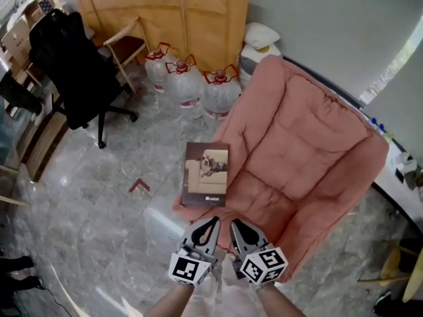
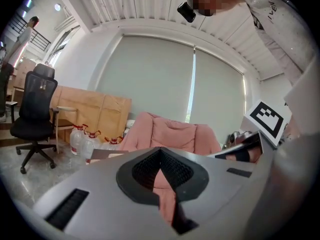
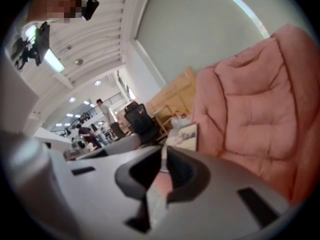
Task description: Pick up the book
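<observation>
The book (image 1: 206, 174), brown with a picture of a dog on a sofa on its cover, lies flat on the left front edge of a pink padded lounge chair (image 1: 310, 150). Both grippers hang side by side just in front of it, nearer to me. My left gripper (image 1: 213, 222) is shut and empty, its tip pointing at the book's near edge. My right gripper (image 1: 234, 223) is also shut and holds nothing. The left gripper view shows the book's brown edge (image 2: 102, 154) beyond the closed jaws (image 2: 160, 150). In the right gripper view the book (image 3: 186, 136) lies ahead of the gripper (image 3: 164, 151).
Three large water jugs (image 1: 188, 81) stand behind the book, in front of leaning cardboard (image 1: 178, 18). A black office chair (image 1: 69, 65) and a wooden chair (image 1: 125, 45) are at the far left. A red mark (image 1: 139, 185) is on the marble floor. A white counter (image 1: 396, 190) runs along the right.
</observation>
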Motion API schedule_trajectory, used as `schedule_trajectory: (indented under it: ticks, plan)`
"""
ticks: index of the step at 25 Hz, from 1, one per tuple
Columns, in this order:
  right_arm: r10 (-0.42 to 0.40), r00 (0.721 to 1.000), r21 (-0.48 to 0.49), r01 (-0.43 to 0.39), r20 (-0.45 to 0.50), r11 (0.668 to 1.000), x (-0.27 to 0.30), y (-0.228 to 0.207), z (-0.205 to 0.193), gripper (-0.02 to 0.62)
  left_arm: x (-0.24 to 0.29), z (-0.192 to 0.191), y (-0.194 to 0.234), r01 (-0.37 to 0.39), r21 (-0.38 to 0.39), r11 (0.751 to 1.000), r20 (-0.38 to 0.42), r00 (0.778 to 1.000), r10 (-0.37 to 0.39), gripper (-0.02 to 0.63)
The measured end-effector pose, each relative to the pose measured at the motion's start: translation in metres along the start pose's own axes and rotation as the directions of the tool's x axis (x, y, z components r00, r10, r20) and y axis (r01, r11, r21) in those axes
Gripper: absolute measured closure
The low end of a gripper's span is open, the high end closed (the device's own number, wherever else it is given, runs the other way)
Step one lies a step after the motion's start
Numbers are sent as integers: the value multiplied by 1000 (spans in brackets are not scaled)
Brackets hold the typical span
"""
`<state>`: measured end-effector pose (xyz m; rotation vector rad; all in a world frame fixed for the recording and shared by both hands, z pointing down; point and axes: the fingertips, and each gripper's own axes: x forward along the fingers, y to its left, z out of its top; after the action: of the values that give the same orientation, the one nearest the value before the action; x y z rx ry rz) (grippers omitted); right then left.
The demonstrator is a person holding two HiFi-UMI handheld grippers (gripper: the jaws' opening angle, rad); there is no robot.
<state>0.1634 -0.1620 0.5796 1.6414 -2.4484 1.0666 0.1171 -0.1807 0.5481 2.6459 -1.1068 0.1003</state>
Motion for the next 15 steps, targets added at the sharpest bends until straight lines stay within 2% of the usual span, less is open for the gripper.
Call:
schedule_trajectory:
  ticks: [4, 15]
  plan:
    - [14, 999, 41, -12, -34, 999, 17, -14, -10, 575, 12, -11, 4, -26, -22, 999, -6, 1000, 26, 584]
    - [48, 994, 190, -28, -101, 981, 46, -52, -42, 500, 21, -52, 21, -121, -84, 989, -65, 991, 115, 584]
